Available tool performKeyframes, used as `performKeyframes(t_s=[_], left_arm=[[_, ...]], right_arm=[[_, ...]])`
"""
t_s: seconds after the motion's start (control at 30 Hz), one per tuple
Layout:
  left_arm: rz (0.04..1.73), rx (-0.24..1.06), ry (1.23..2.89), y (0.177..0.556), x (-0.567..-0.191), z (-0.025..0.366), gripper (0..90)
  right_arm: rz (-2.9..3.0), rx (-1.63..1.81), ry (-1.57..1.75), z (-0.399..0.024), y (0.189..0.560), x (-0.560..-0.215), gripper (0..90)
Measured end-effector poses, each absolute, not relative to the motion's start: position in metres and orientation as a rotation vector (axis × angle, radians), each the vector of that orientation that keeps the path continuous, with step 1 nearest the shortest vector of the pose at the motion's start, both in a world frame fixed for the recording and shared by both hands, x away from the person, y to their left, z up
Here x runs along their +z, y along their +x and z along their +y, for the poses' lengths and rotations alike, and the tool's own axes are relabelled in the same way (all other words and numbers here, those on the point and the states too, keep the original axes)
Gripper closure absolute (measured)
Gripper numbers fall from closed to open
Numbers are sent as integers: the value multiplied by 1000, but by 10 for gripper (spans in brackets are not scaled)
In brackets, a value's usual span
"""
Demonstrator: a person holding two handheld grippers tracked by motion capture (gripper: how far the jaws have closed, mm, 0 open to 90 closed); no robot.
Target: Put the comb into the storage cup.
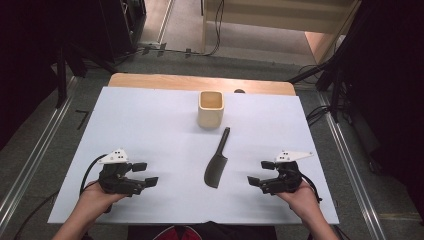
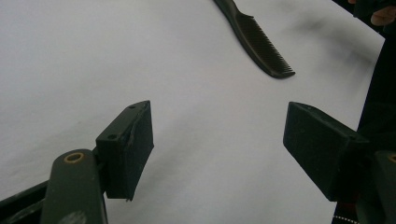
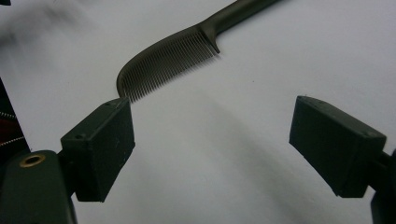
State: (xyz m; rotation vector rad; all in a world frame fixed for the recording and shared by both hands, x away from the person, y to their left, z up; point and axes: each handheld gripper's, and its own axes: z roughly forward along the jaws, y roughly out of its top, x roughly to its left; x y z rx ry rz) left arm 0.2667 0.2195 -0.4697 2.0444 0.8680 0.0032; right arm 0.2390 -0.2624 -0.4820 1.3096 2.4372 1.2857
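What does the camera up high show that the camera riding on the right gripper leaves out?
The high view takes in the whole scene: a cream square cup at the far side of the white table, both hands, and the left gripper and right gripper, each open and holding nothing. The right gripper view brings out the fine teeth of the comb and that gripper's own two black jaws standing wide apart just above the table. Both show the dark comb lying flat and untouched on the white surface.
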Motion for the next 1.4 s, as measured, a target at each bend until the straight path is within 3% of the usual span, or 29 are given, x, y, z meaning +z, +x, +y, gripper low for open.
performKeyframes(t_s=[1.4], left_arm=[[878,22,2058,269,-465,222,265]], right_arm=[[2432,1305,1293,-263,240,-481,124]])
